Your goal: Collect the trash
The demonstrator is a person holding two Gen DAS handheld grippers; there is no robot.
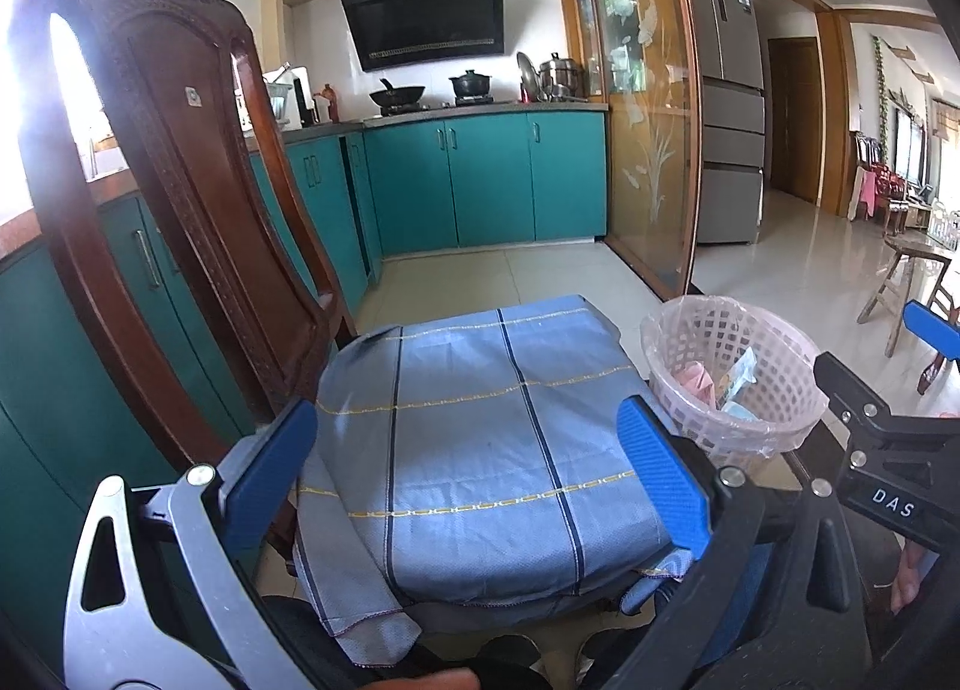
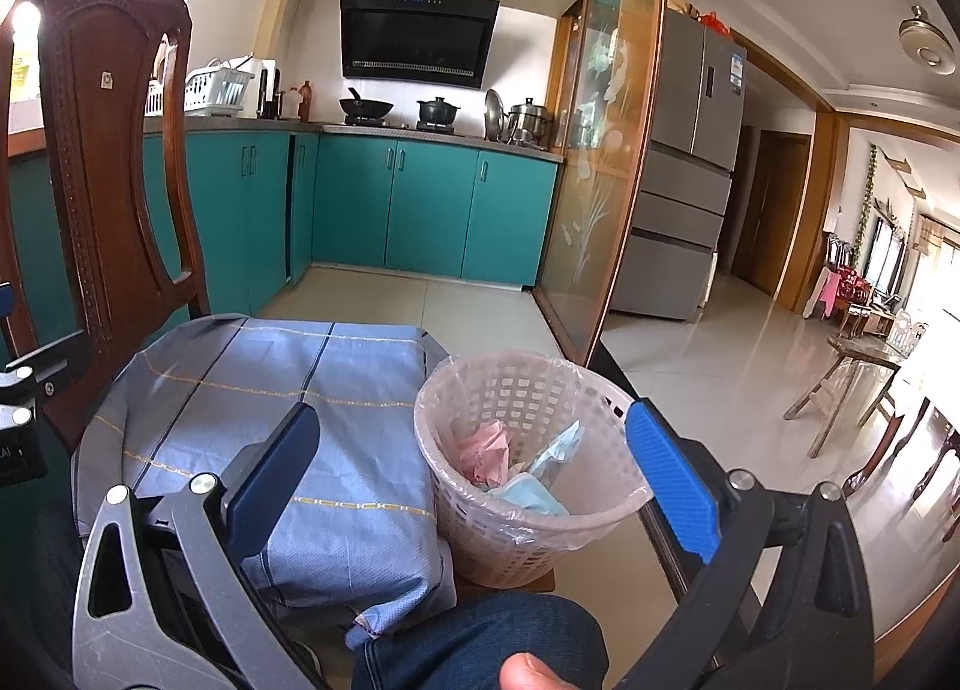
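Green kitchen cupboards (image 2: 432, 210) stood far behind the chair (image 1: 180, 180), whose seat wore a blue cloth (image 1: 480, 450). Just to the right of that cloth sat the white basket (image 2: 456, 504), with pink and pale blue trash (image 2: 516, 468) already lying inside it. My left claw (image 1: 474, 474) hung spread wide over the cloth, holding nothing, and my right claw (image 2: 474, 474) hung spread wide around the basket, holding nothing too.

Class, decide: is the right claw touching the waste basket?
Apart. The right wrist view shows the open right claw empty, with the waste basket beyond its fingertips.
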